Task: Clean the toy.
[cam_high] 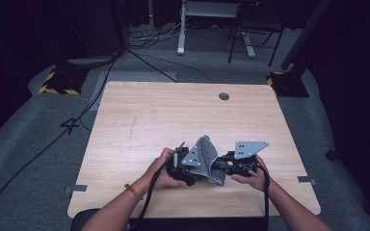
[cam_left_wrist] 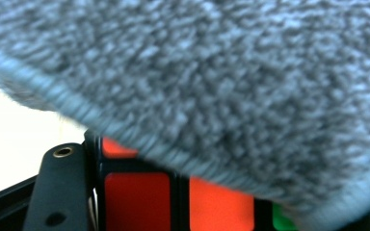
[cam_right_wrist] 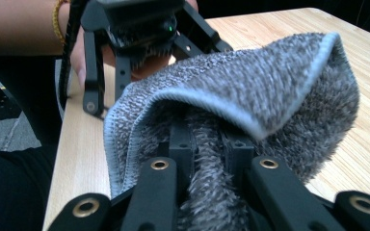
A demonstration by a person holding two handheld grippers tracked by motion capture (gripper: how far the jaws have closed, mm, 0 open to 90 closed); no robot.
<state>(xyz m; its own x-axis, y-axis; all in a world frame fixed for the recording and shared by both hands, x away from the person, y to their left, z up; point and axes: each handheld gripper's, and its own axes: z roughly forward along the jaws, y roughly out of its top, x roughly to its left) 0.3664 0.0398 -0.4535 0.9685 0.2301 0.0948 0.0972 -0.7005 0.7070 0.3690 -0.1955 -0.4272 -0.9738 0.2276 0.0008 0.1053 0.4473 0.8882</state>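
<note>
Left gripper (cam_high: 192,169): I am holding it low over the near middle of the table, its grey plate turned up toward the high view. In its own view I am looking past one black jaw at a colour cube (cam_left_wrist: 173,202) sitting right between my jaws, red and orange squares facing me and a sliver of green at the right. My jaws are standing close against the cube; I cannot tell from the pictures whether the pads are actually pressing on it.

Right gripper (cam_high: 224,168): I am holding it just to the right of the left one, jaws pointing toward it. My two black jaws are clamping a fold of the grey cloth (cam_right_wrist: 250,91) between them; the shaggy pile is bunching up between the pads.

Grey cloth: it is arching up from my right jaws and draping over toward the left gripper, its stitched pale hem curling along the front. In the high view it is standing up as a hump between the two grippers, and in the left gripper view it is hanging over the upper part of the cube, blurred and very near.

Colour cube: it is sitting at the left gripper, partly under the cloth.

Table (cam_high: 164,110): light wood, with a small round dark fitting (cam_high: 224,96) near its far edge, well apart from my hands.

Left hand (cam_high: 164,173): it is wrapping around the gripper body, an orange band (cam_high: 133,191) on the wrist.

Right hand (cam_high: 250,178): it is gripping the right gripper from below.
</note>
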